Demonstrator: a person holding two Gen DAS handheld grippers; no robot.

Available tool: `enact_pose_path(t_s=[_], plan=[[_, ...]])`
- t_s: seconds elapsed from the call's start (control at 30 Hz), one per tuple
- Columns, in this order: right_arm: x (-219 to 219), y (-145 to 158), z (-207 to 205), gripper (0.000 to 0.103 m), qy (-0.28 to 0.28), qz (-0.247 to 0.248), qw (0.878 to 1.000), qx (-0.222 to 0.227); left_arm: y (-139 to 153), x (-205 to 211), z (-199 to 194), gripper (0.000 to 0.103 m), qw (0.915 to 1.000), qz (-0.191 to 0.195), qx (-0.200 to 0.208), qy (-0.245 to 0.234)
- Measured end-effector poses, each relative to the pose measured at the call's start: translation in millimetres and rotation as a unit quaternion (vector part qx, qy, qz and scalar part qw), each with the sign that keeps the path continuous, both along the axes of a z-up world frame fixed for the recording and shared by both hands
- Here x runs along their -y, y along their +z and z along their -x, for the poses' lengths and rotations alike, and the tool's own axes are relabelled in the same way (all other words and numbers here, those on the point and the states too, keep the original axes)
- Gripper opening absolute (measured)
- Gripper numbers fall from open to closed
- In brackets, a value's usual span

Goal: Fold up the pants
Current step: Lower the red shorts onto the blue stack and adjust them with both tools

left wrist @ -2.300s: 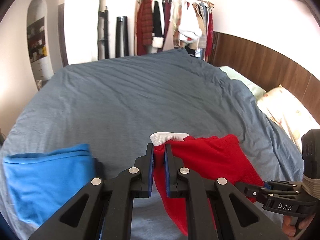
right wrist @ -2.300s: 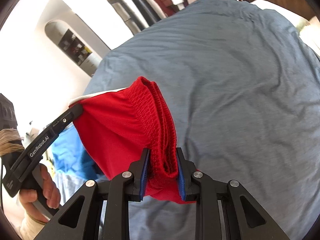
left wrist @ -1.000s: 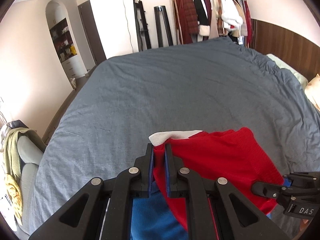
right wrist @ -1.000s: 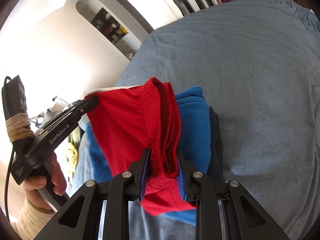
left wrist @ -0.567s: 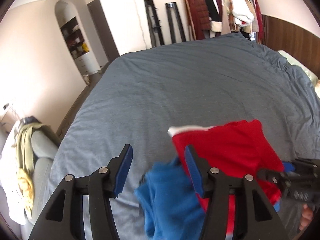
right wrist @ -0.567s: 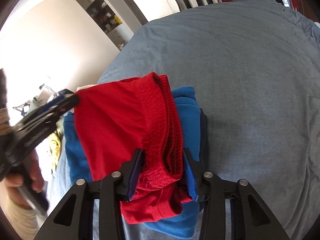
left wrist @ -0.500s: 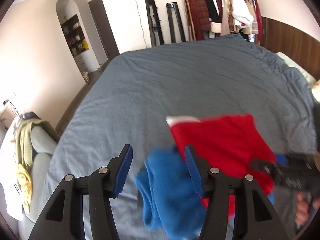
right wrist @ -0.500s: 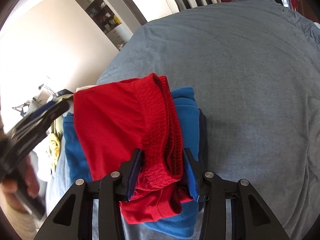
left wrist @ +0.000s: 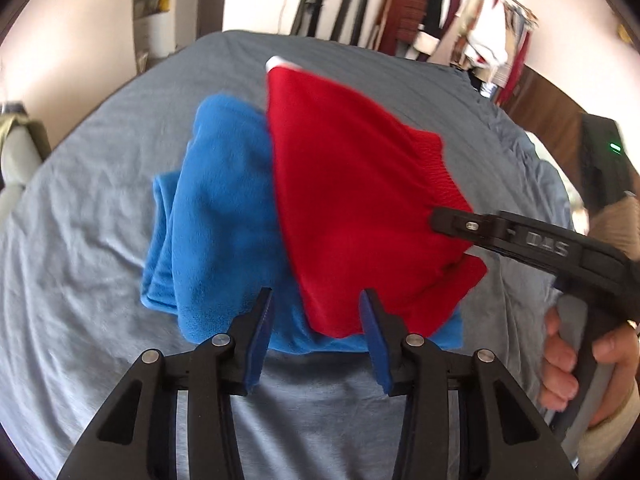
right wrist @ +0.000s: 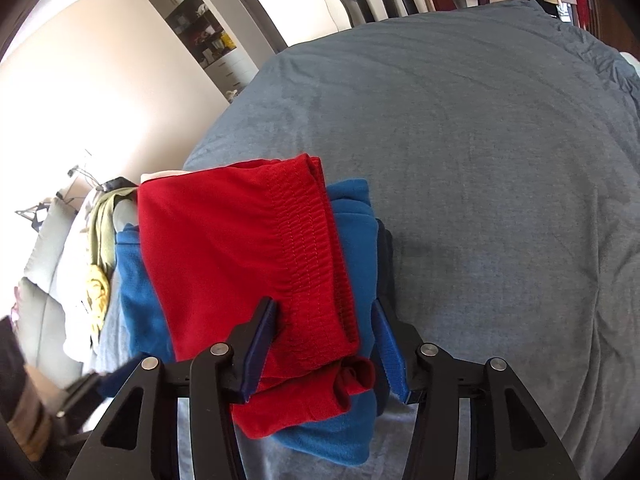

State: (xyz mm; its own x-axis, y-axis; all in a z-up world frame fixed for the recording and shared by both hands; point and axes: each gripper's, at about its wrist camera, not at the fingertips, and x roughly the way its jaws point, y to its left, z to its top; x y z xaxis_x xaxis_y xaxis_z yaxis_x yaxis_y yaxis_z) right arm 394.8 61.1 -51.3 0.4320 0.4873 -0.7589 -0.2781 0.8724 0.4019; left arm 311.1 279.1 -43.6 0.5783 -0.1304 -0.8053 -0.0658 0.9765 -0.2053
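Observation:
The folded red pants lie on top of a folded blue garment on the grey bed. My left gripper is open, its jaws spread just in front of the stack's near edge, holding nothing. The right gripper shows from the side at the pants' waistband. In the right wrist view the red pants rest on the blue garment, with a dark garment edge beneath. My right gripper is open, its jaws spread on either side of the elastic waistband end.
The grey bedspread stretches wide to the right and back. A clothes rack stands beyond the bed. A grey couch with yellow-green clothes is left of the bed. A wooden headboard is at the right.
Both grippers carried the red pants over the blue stack and set them on it. The left gripper opened first and drew back; the right gripper has now opened too.

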Motion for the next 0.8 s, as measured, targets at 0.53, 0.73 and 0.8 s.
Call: enact_pose_path(t_s=[0.53, 0.73, 0.8], plan=[[-7.9, -4.5, -0.2, 0.05, 0.012, 0.009, 1.0, -0.001, -16.6, -10.9, -13.8, 0.007, 0.9951, 0.098, -0.017, 0.003], [-15.8, 4.0, 6.6, 0.05, 0.026, 0.004, 1.0, 0.005, 24.1, -22.0, -3.7, 0.007, 0.9985, 0.054, -0.008, 0.002], [-18.2, 8.6, 10.5, 0.05, 0.033, 0.0, 0.999, 0.006, 33.0, -29.8, -2.2, 0.007, 0.9992, 0.037, -0.011, 0.008]])
